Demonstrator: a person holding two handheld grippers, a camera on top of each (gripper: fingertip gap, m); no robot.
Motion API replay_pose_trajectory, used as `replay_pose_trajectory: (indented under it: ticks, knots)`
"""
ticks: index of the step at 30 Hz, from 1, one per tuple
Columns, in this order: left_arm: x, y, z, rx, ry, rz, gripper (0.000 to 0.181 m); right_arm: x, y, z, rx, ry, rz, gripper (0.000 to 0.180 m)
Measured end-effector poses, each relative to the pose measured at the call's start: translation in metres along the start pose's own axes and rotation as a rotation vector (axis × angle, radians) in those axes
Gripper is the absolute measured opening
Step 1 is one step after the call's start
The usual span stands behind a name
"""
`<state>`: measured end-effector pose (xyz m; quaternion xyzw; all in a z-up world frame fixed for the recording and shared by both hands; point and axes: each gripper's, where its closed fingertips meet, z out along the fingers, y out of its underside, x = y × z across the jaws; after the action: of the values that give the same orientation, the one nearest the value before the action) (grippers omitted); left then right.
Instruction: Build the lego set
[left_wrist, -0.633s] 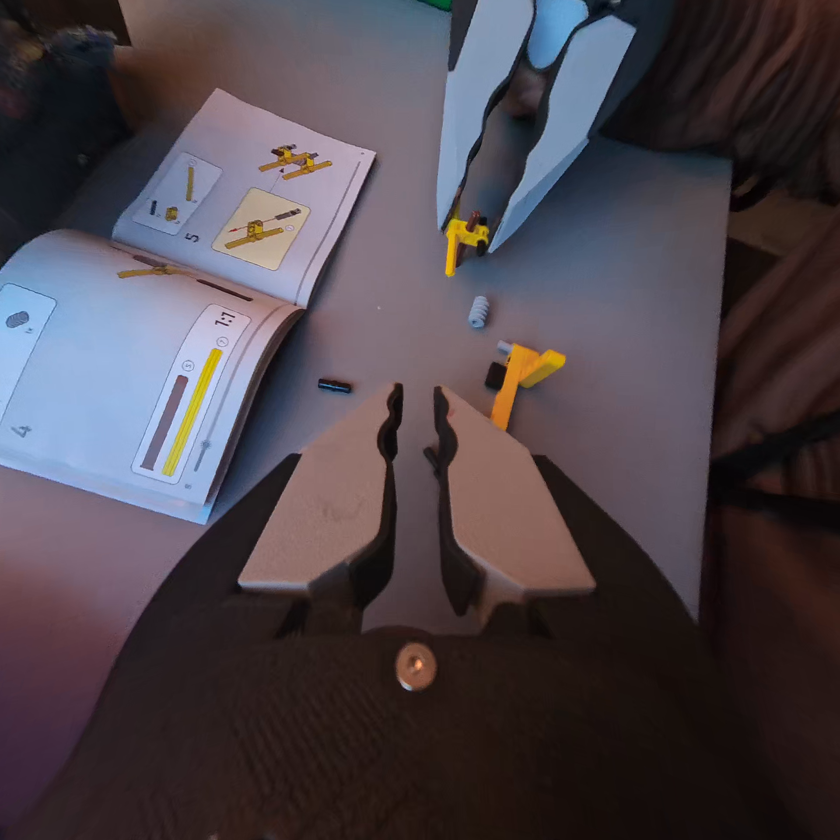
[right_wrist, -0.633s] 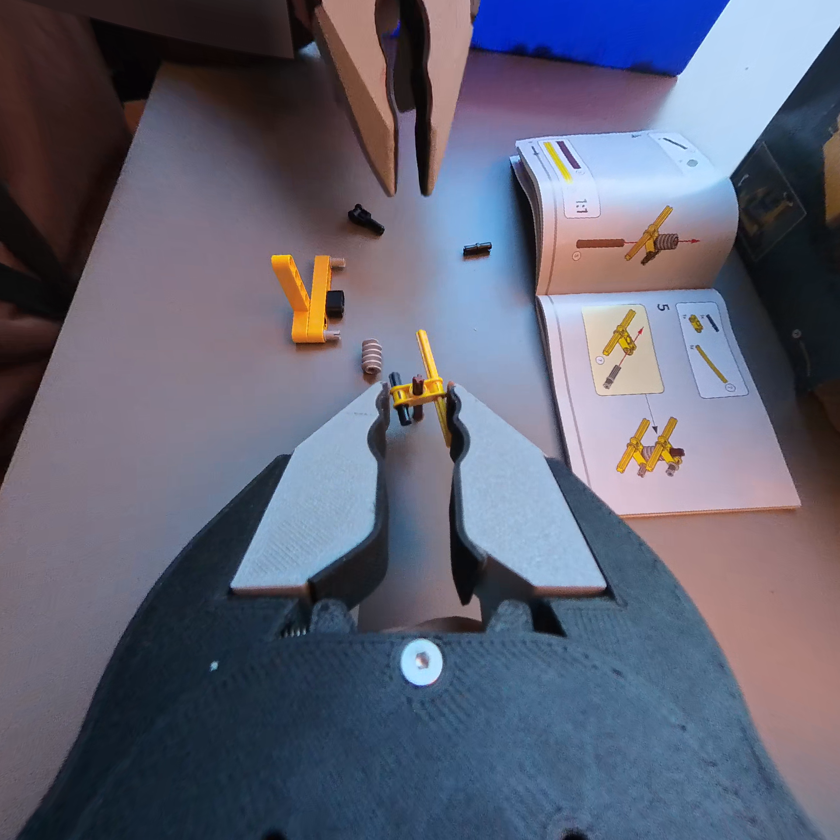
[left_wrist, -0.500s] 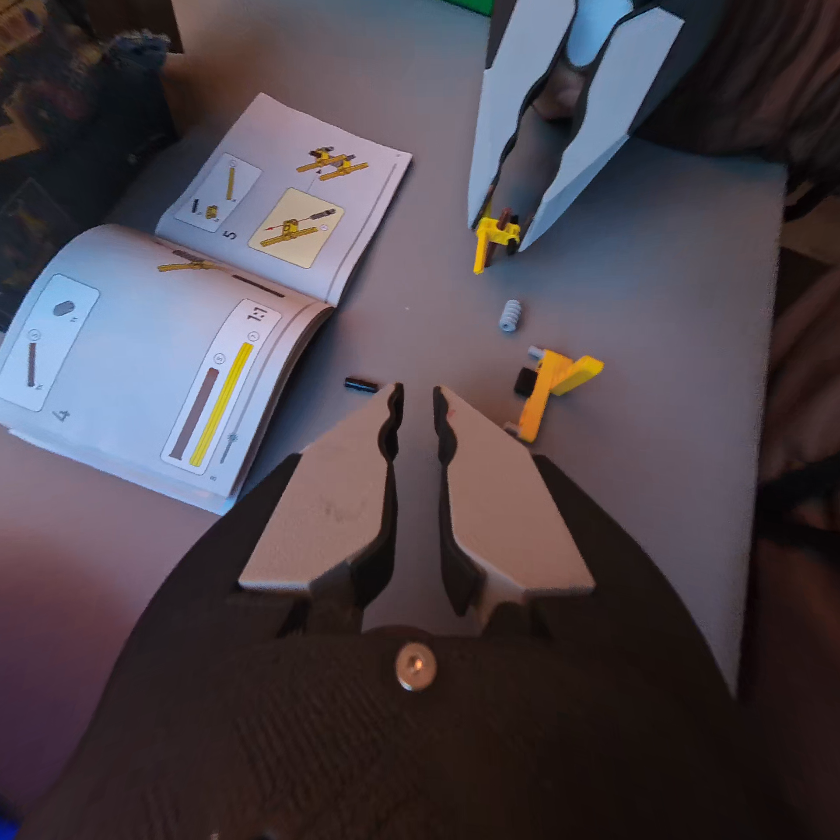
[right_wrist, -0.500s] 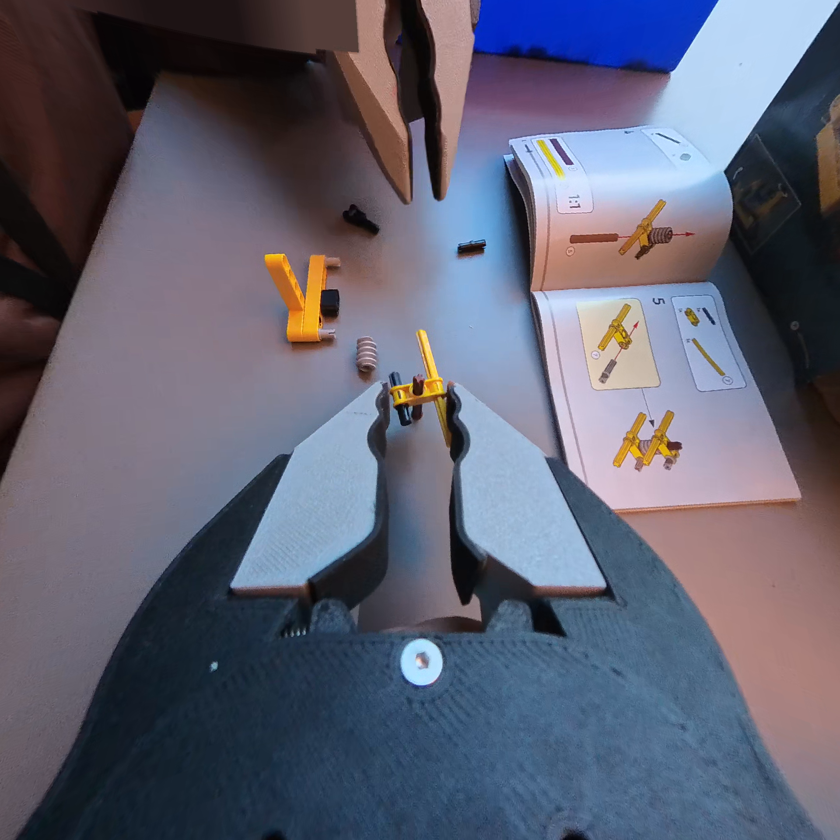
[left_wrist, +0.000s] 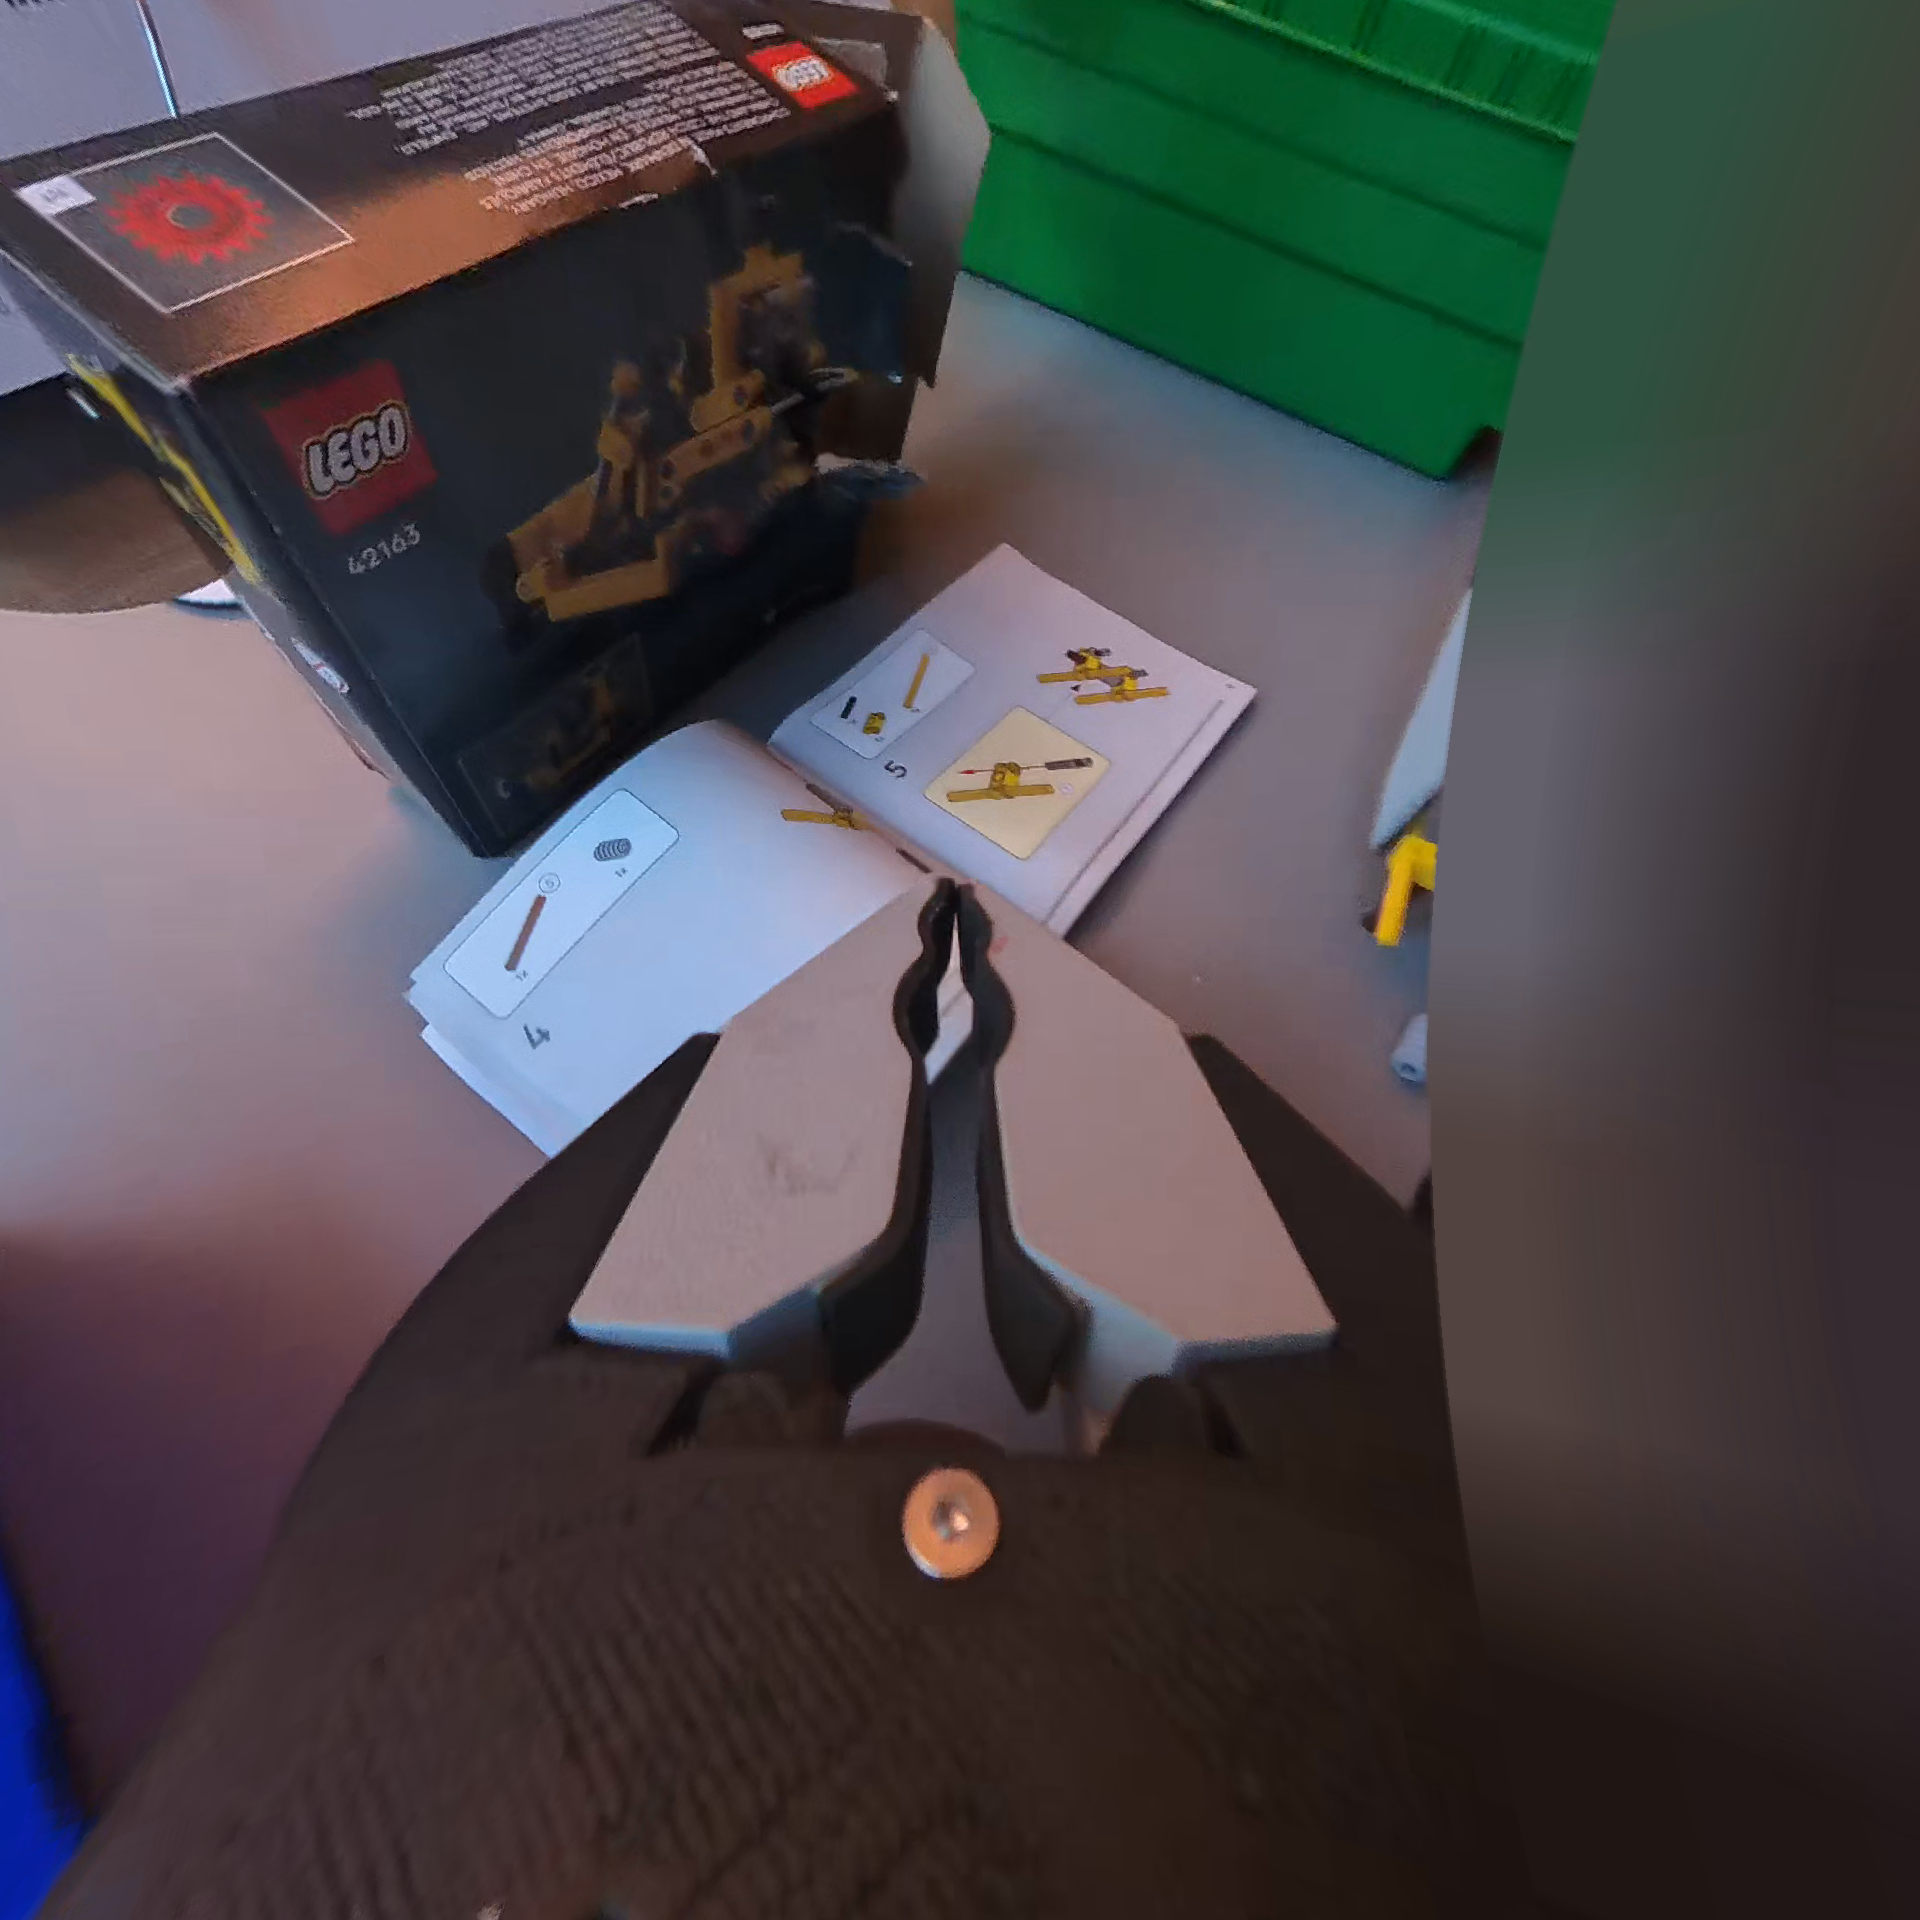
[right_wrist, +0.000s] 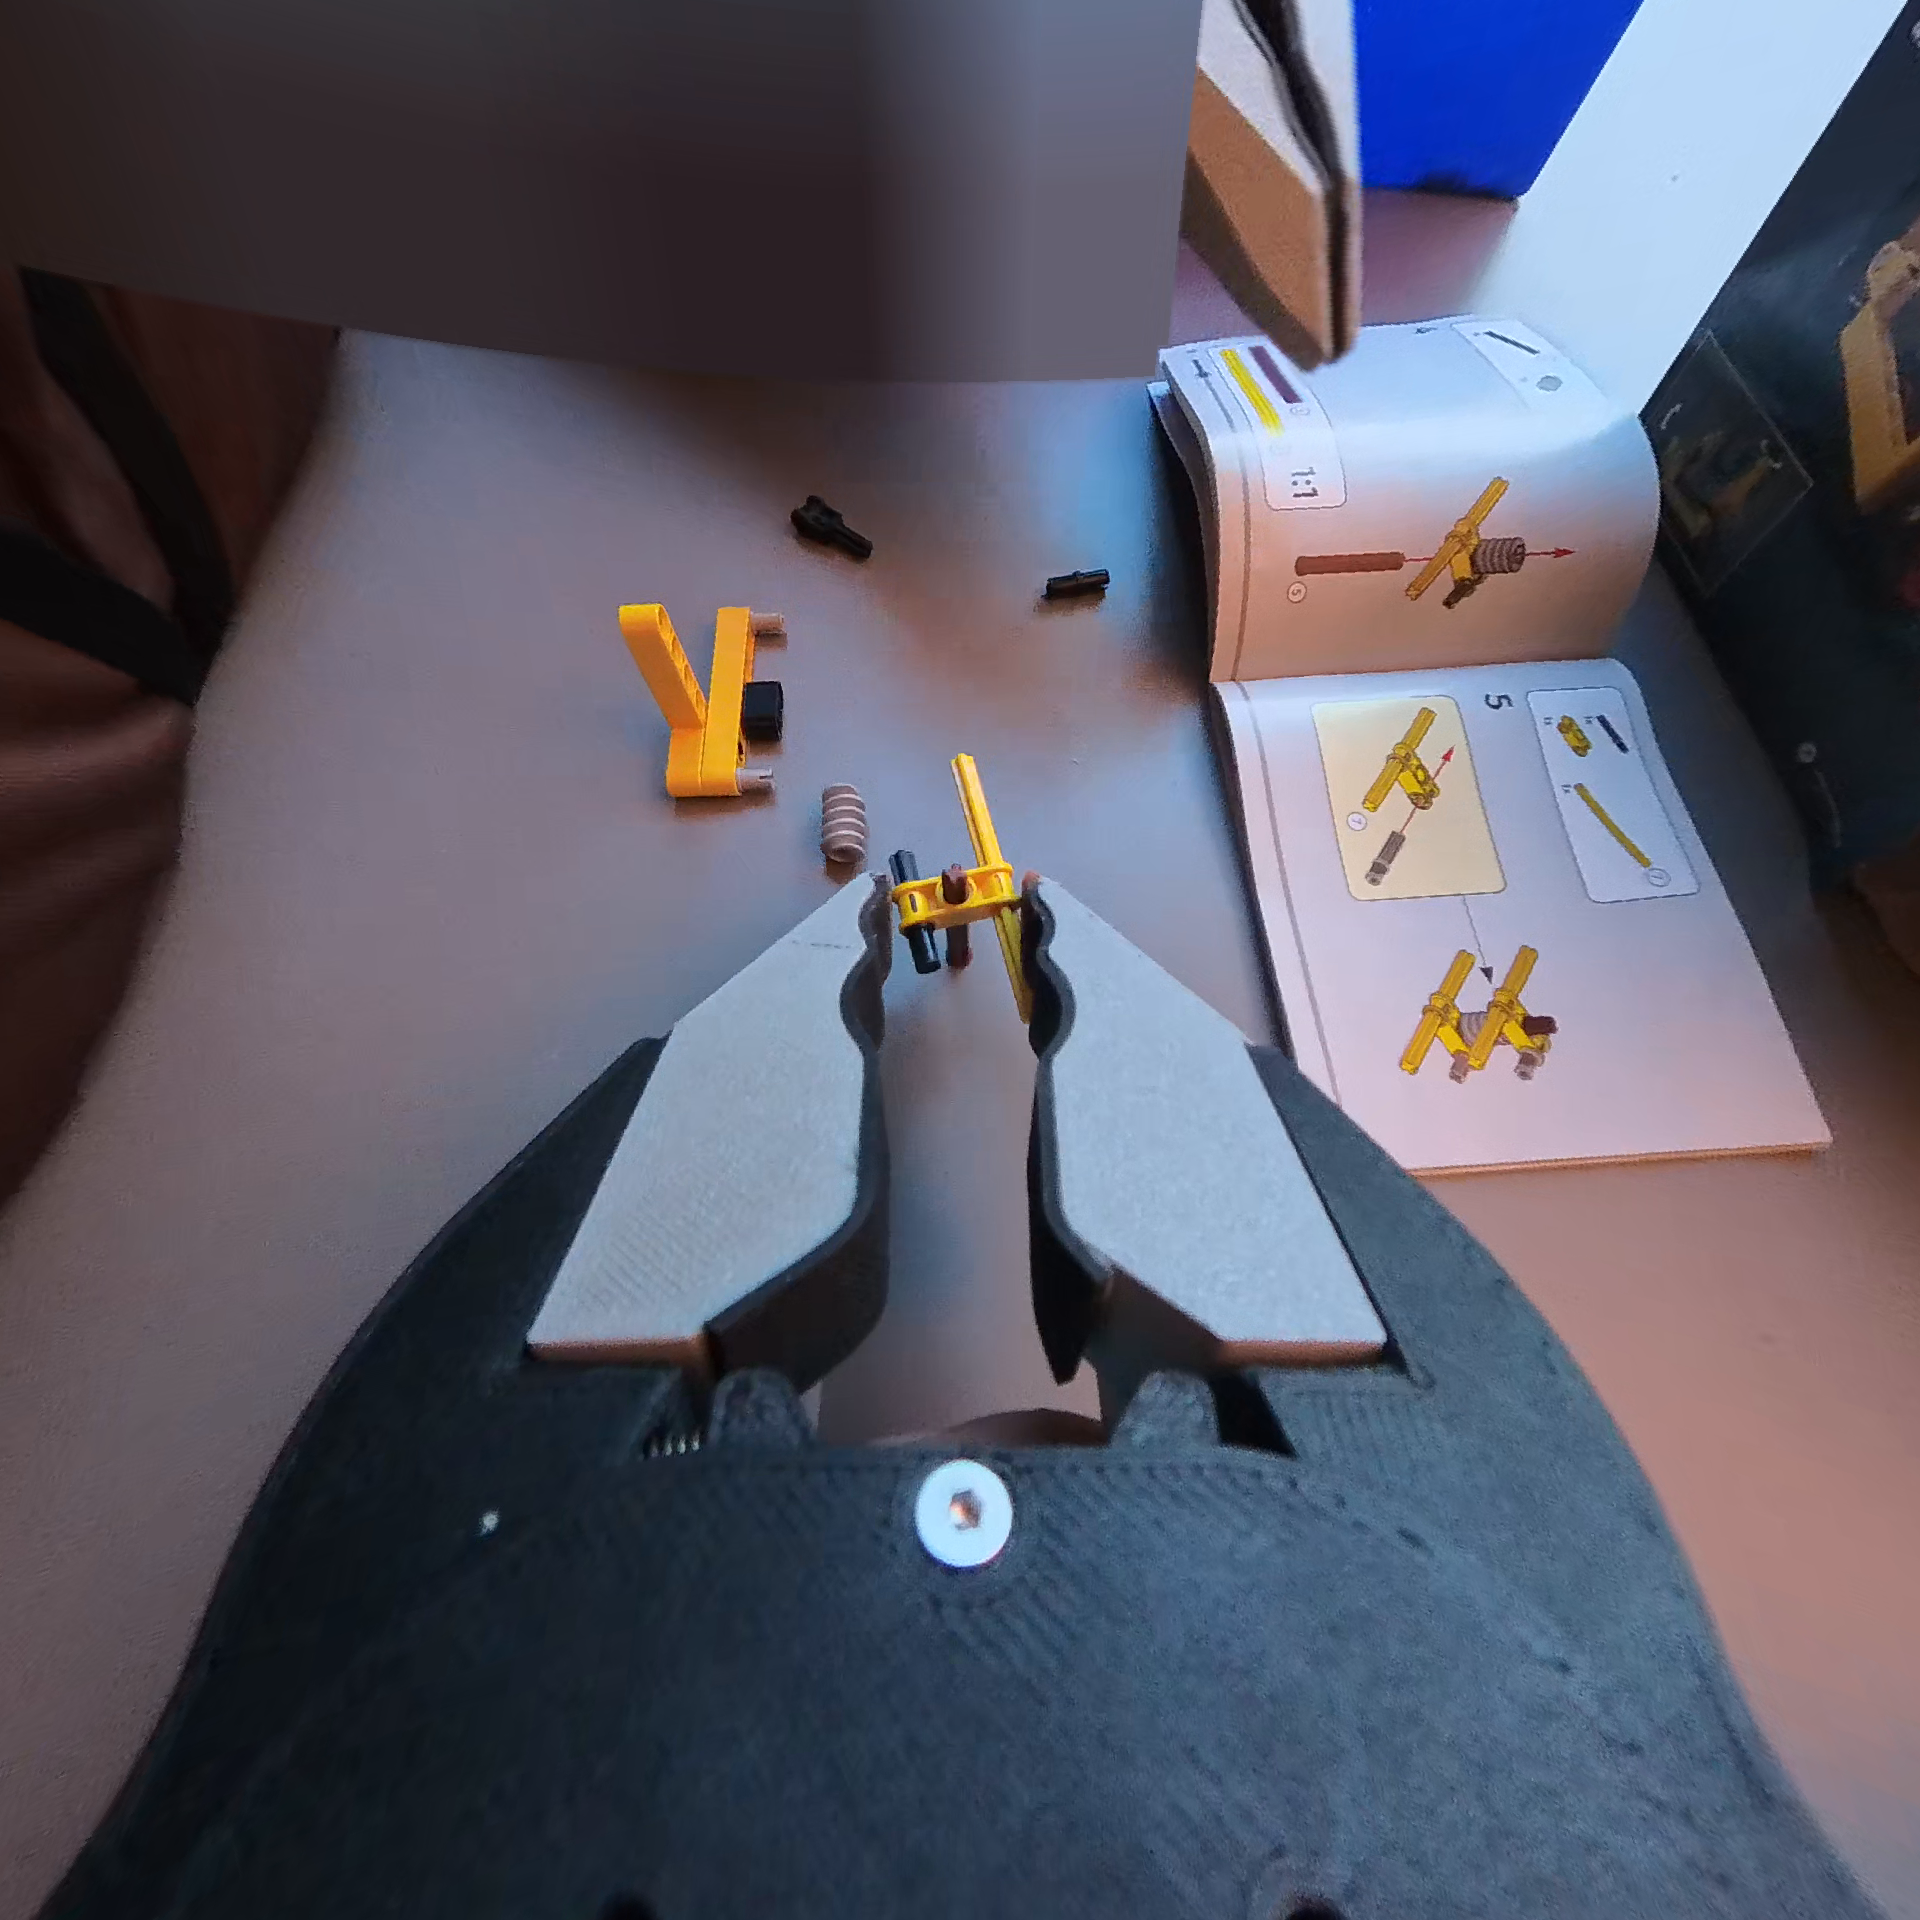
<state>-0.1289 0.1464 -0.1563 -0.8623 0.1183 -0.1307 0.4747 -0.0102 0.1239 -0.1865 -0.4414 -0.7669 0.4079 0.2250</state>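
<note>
Right wrist view: the right gripper (right_wrist: 951, 914) pinches a small yellow assembly (right_wrist: 954, 891) between its fingertips, above the grey table (right_wrist: 436, 1039). Just beyond lie a ribbed worm gear (right_wrist: 843, 821), an orange bracket (right_wrist: 704, 698) and two black pins (right_wrist: 831, 527), with the open instruction booklet (right_wrist: 1455, 831) to the right. The left gripper (left_wrist: 956, 902) is clenched empty above that booklet, before the set's box (left_wrist: 499, 395).
</note>
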Motion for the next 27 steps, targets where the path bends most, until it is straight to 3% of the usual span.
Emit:
replay_pose_trajectory:
  ticks: [1, 5, 17, 27]
  knots:
    - [-0.002, 0.002, 0.005, -0.022, -0.017, 0.008, 0.000, -0.001, 0.000, 0.001, 0.001, -0.004, 0.000, 0.021]
    - [-0.013, 0.048, 0.025, -0.273, -0.079, 0.038, 0.000, -0.004, -0.002, 0.002, -0.008, -0.001, -0.021, 0.021]
    - [0.013, 0.064, 0.005, -0.275, 0.136, -0.036, 0.000, 0.002, 0.004, -0.001, -0.002, 0.003, -0.005, 0.022]
    - [0.015, 0.065, 0.002, -0.251, 0.163, -0.059, 0.000, 0.003, 0.009, 0.001, -0.028, 0.008, -0.028, 0.022]
